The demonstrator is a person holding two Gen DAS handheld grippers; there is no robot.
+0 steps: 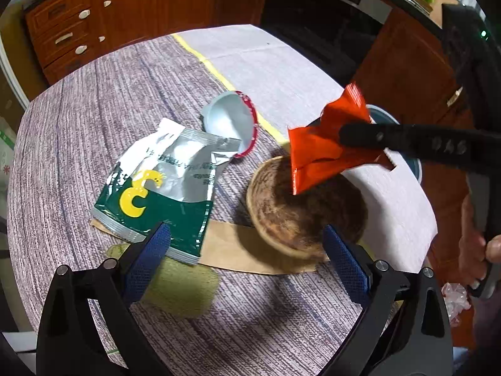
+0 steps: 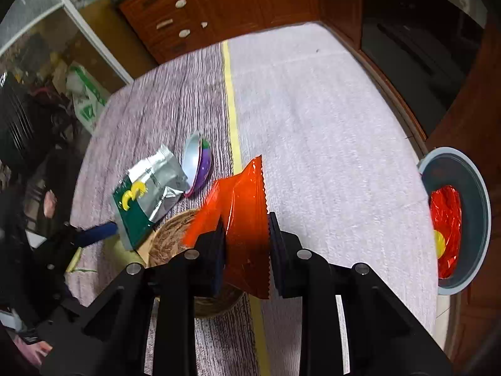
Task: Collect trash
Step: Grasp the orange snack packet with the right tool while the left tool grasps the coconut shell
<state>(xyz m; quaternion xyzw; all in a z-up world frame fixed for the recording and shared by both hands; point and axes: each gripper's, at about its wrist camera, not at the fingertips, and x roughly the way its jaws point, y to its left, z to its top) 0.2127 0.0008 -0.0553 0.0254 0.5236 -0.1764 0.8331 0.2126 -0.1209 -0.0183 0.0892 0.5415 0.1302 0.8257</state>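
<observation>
My right gripper [image 2: 245,235] is shut on an orange wrapper [image 2: 244,206] and holds it in the air above a wooden bowl [image 2: 170,238]. In the left wrist view the wrapper [image 1: 322,153] hangs over the bowl [image 1: 300,210], pinched by the right gripper [image 1: 347,134]. My left gripper [image 1: 247,235] is open and empty, low over the table. Its left fingertip sits at the edge of a green and silver pouch [image 1: 162,188]. A silver foil lid [image 1: 231,122] lies behind the pouch. A grey bin [image 2: 460,219] off the table's right edge holds red foil trash.
A brown paper sheet [image 1: 231,247] and a green patch [image 1: 181,285] lie under the pouch and bowl. A yellow stripe [image 2: 231,106] splits the tablecloth. Wooden cabinets [image 1: 94,15] and a dark oven [image 1: 325,15] stand behind the table.
</observation>
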